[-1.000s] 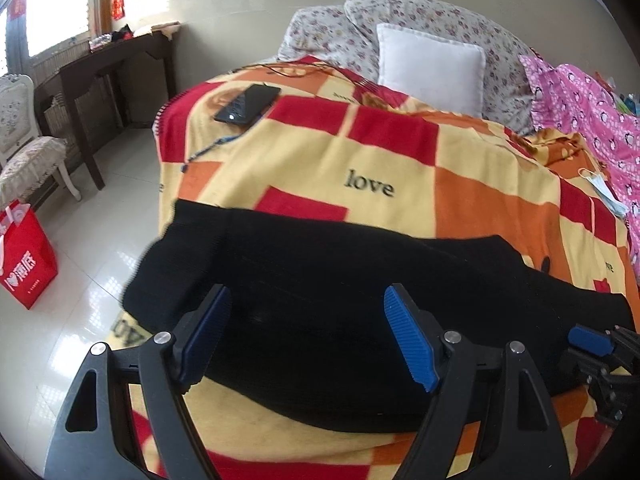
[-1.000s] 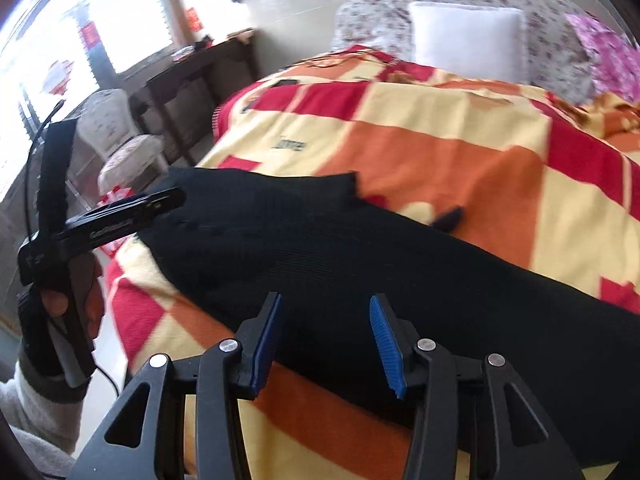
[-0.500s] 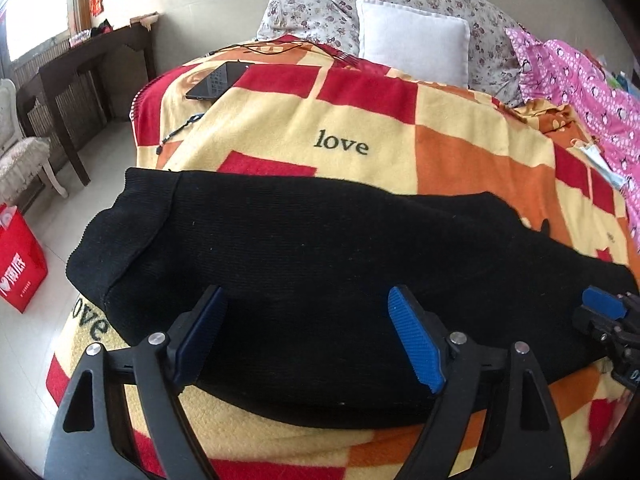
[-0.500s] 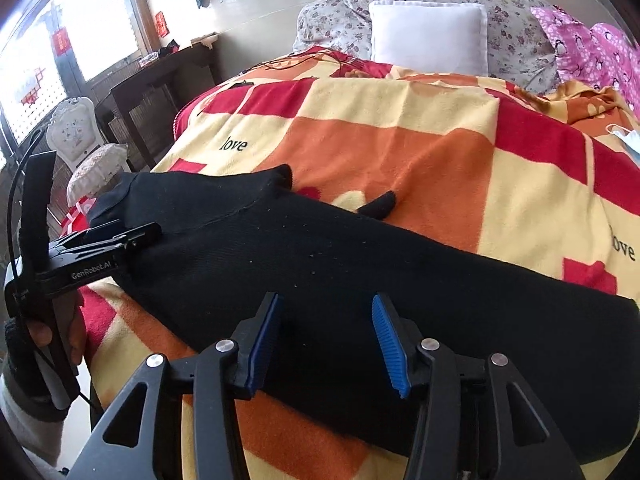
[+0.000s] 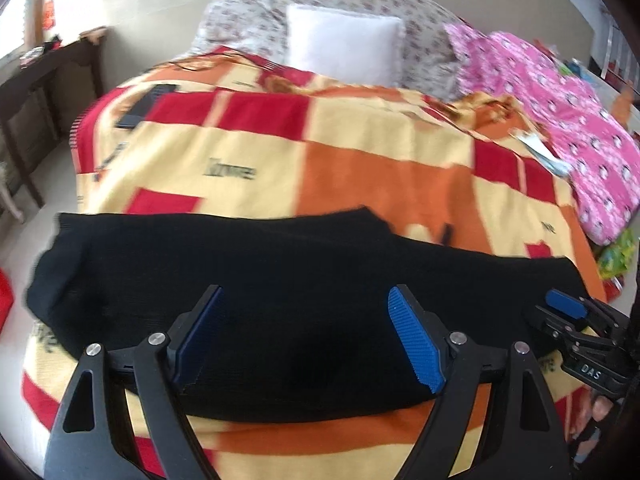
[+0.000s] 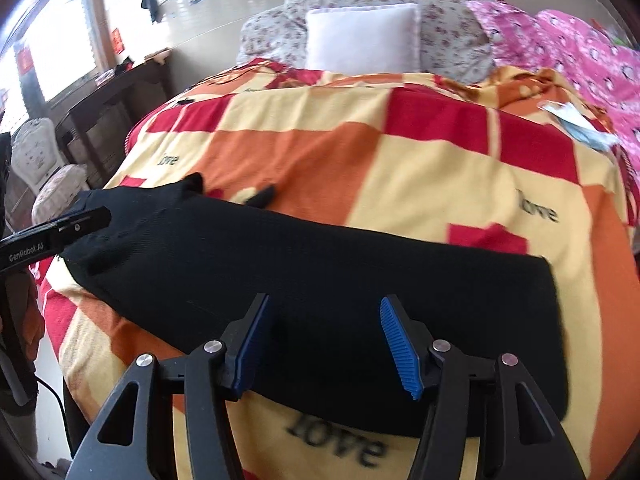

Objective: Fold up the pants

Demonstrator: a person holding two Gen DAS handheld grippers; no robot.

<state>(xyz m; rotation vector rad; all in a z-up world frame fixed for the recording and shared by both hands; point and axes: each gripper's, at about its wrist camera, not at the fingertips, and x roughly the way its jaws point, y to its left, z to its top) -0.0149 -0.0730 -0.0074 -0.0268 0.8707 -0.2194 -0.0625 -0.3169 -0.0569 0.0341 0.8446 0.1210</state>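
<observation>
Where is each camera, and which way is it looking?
Left wrist: sits on the left tool, looking down over the black pants toward the white pillow; the right tool shows at its right edge.
Right wrist: sits on the right tool, facing the same way; the left tool shows at left.
Shared: pants, blanket, pillow.

Soft daylight enters from the window (image 6: 60,52) at upper left, which is blown out to white and throws pale glare on the wall (image 6: 224,4). Both fisheye views bow strongly toward dark, vignetted corners. Motion blur smears the blanket (image 5: 360,160) lettering and the pillow (image 5: 344,44), while the black pants (image 6: 320,280) show almost no detail.
</observation>
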